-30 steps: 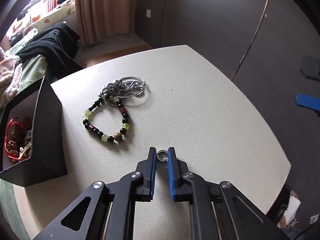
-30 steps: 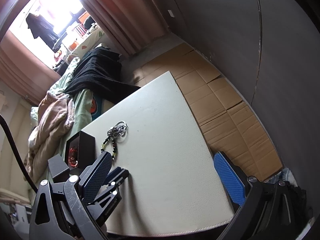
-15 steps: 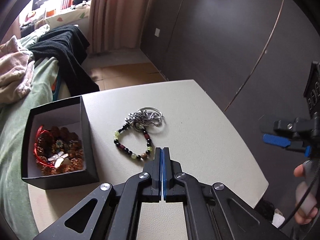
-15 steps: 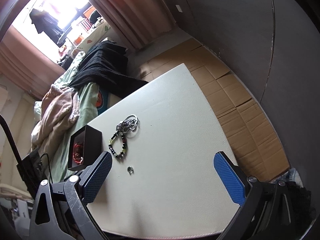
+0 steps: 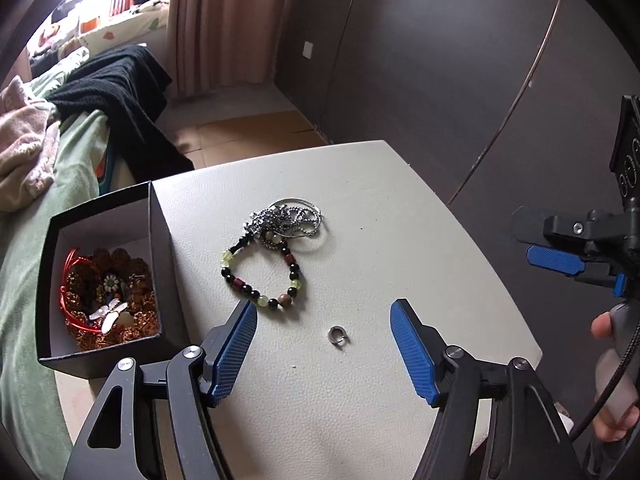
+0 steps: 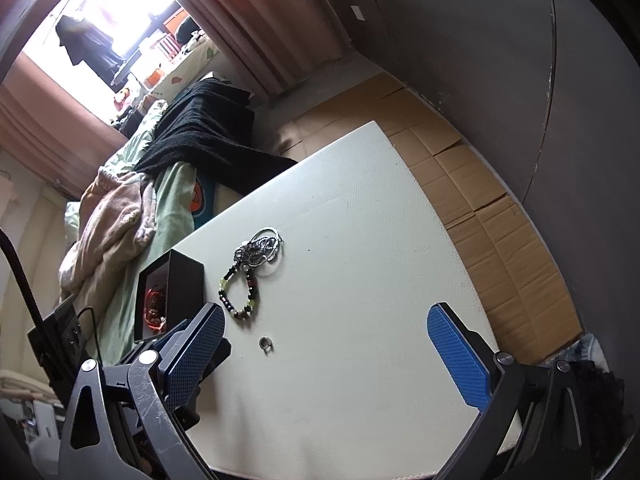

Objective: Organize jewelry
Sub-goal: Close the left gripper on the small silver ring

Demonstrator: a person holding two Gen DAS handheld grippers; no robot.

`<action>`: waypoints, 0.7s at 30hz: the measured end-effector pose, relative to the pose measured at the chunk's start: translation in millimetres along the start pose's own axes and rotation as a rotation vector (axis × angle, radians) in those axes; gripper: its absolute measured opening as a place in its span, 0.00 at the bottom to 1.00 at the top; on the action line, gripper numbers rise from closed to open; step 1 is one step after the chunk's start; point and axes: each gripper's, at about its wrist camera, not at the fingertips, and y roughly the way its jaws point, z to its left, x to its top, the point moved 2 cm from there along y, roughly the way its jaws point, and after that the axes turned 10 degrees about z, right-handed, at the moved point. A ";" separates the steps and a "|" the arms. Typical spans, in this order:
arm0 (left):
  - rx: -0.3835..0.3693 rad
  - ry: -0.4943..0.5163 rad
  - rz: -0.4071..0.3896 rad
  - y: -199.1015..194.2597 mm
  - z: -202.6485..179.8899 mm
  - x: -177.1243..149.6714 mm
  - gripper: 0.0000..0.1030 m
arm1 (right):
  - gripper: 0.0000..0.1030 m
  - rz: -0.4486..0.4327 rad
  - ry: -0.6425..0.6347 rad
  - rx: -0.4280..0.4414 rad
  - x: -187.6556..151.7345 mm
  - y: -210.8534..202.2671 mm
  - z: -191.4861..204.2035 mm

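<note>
A small silver ring (image 5: 338, 336) (image 6: 266, 343) lies flat on the white table (image 5: 380, 220), apart from both pads. My left gripper (image 5: 323, 307) hovers above it, its jaws opening, with the ring in the gap between the blue fingers and untouched. Further back lie a beaded bracelet (image 5: 262, 301) (image 6: 251, 305) and a tangle of silver chains (image 5: 286, 220) (image 6: 260, 248). A black box (image 5: 160, 248) (image 6: 186, 280) with several jewelry pieces stands at the left. My right gripper (image 6: 326, 311) is open and holds nothing; its blue pad (image 5: 556, 259) shows at the right edge.
A hand (image 5: 612, 380) holds the right gripper's handle beyond the table's right edge. A bed with a green sheet (image 5: 48, 208), pink blanket and black cloth (image 6: 200, 140) borders the table on the left. Cardboard-covered floor (image 6: 480, 200) and dark walls lie beyond.
The left gripper had the ring between nearly shut fingers, then was fully shut, and now stands wide open and higher. The ring now lies loose on the table.
</note>
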 end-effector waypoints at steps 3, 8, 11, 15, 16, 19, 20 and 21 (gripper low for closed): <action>0.009 0.033 0.013 8.0 -9.5 -2.4 0.58 | 1.00 -0.007 0.004 0.004 0.2 -3.9 -3.3; 0.020 0.057 0.056 28.4 -20.1 -5.9 0.36 | 1.00 -0.015 0.012 0.000 -0.6 -9.5 -9.7; 0.039 0.055 0.070 38.3 -19.9 -6.5 0.35 | 1.00 -0.017 0.021 0.005 -0.6 -12.3 -15.4; 0.048 0.052 0.088 47.4 -20.1 -8.3 0.25 | 1.00 -0.015 0.031 -0.009 1.0 -12.7 -20.6; 0.054 0.053 0.093 49.6 -20.6 -8.5 0.20 | 1.00 -0.013 0.034 -0.008 0.9 -12.7 -21.1; 0.076 0.061 0.085 51.9 -21.1 -9.1 0.13 | 1.00 -0.010 0.035 -0.008 1.8 -12.3 -21.4; 0.075 0.061 0.084 52.0 -21.1 -9.0 0.13 | 1.00 -0.010 0.034 -0.008 1.9 -11.8 -20.9; 0.074 0.060 0.083 52.0 -21.1 -9.0 0.13 | 1.00 -0.009 0.031 -0.008 2.0 -11.2 -19.5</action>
